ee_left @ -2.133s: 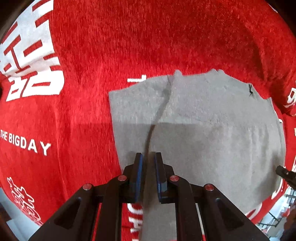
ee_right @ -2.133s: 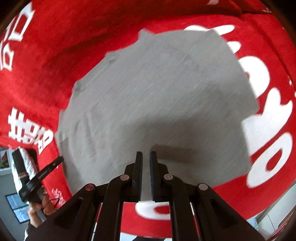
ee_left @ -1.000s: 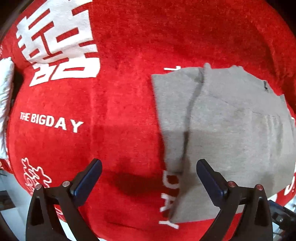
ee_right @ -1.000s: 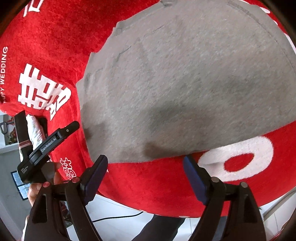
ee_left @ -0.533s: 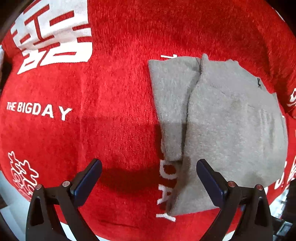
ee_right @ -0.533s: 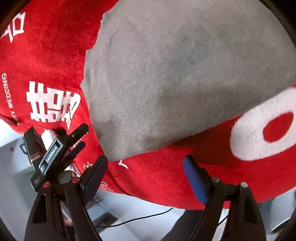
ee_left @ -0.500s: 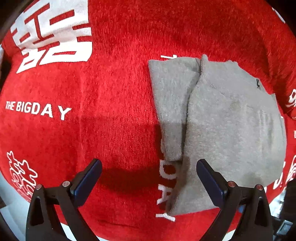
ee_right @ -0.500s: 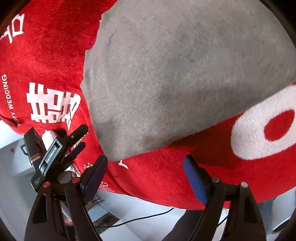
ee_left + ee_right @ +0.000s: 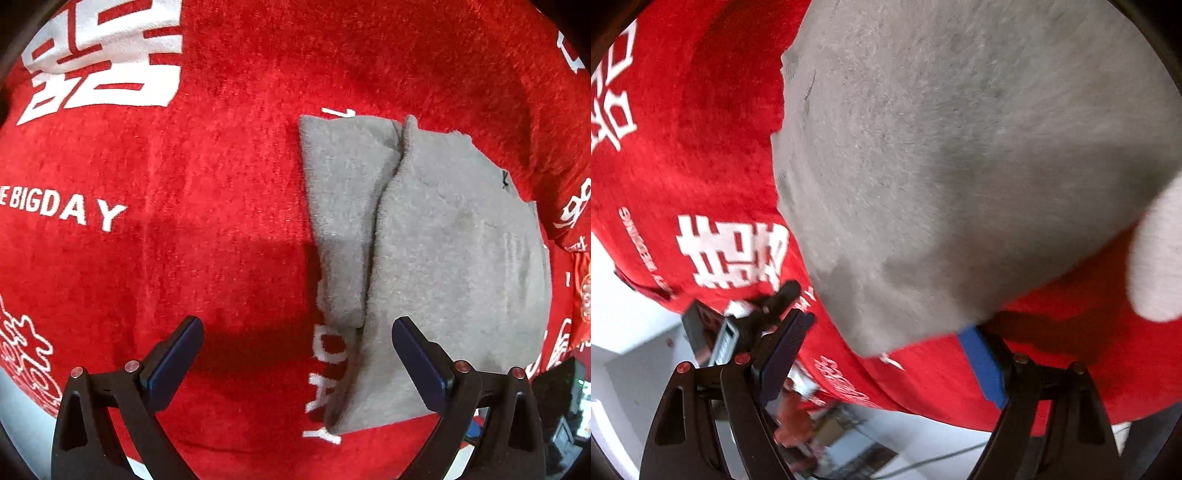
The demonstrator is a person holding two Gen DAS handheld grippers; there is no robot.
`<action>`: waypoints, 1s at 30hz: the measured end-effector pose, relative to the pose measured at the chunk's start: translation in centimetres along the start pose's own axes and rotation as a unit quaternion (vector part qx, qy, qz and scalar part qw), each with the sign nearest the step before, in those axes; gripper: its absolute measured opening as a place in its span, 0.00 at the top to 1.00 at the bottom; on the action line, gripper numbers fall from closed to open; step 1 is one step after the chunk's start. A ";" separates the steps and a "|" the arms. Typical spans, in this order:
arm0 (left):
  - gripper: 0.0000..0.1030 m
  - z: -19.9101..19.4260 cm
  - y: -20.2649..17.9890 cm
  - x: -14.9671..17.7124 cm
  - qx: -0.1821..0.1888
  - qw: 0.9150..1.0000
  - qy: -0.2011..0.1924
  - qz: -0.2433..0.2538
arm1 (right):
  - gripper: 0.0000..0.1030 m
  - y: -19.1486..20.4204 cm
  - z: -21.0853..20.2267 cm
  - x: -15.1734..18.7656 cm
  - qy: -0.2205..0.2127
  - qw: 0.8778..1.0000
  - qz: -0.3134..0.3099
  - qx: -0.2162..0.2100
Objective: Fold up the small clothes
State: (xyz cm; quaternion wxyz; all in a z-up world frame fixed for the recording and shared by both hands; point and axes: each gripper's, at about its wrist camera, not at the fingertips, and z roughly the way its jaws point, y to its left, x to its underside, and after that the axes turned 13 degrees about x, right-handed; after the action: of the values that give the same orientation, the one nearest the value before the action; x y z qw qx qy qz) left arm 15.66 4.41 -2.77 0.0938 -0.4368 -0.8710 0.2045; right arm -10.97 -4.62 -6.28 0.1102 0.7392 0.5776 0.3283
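Note:
A grey folded garment (image 9: 436,258) lies flat on a red cloth (image 9: 207,206) with white lettering. One folded layer overlaps a narrower strip on its left. My left gripper (image 9: 295,354) is open and empty, hovering over the garment's near left edge. In the right wrist view the same grey garment (image 9: 960,147) fills the upper frame. My right gripper (image 9: 886,354) is open and empty, its fingertips (image 9: 975,350) at the garment's near edge, just above the red cloth (image 9: 701,147).
The red cloth drops off at its near edge in both views. The other hand-held gripper (image 9: 753,317) shows blurred at lower left in the right wrist view. White floor (image 9: 635,332) and a cable lie below.
Both grippers opened and let go of the garment, then backed off. Since half a second ago the right gripper has swung closer and to the right along the garment's near edge; the left barely moved.

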 end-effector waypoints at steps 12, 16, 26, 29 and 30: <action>0.01 1.5 0.2 -1.5 0.133 0.990 0.027 -0.042 | 0.92 1.6 0.6 -1.5 0.008 0.997 0.041 -0.057; 0.01 2.6 -0.2 -1.8 0.159 0.984 0.046 -0.064 | 0.92 3.7 -1.7 -1.7 -0.002 0.996 -0.009 -0.084; 0.01 4.7 -4.3 -4.3 0.226 0.970 0.064 -0.054 | 0.92 4.8 -3.4 -1.7 0.003 0.995 -0.039 -0.093; 0.01 4.5 -6.5 -4.6 0.226 0.972 0.054 -0.027 | 0.92 4.5 -3.3 -1.6 0.009 0.995 -0.044 -0.085; 0.01 4.5 -7.1 -4.7 0.228 0.972 0.051 -0.021 | 0.92 4.3 -3.2 -1.6 0.012 0.996 -0.048 -0.078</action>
State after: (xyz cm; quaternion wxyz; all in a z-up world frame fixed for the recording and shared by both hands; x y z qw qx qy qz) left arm 11.85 -4.37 -3.62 0.2391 -0.3954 -0.8045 0.3730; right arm -9.72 -8.14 -2.07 0.1763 0.6960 0.5862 0.3753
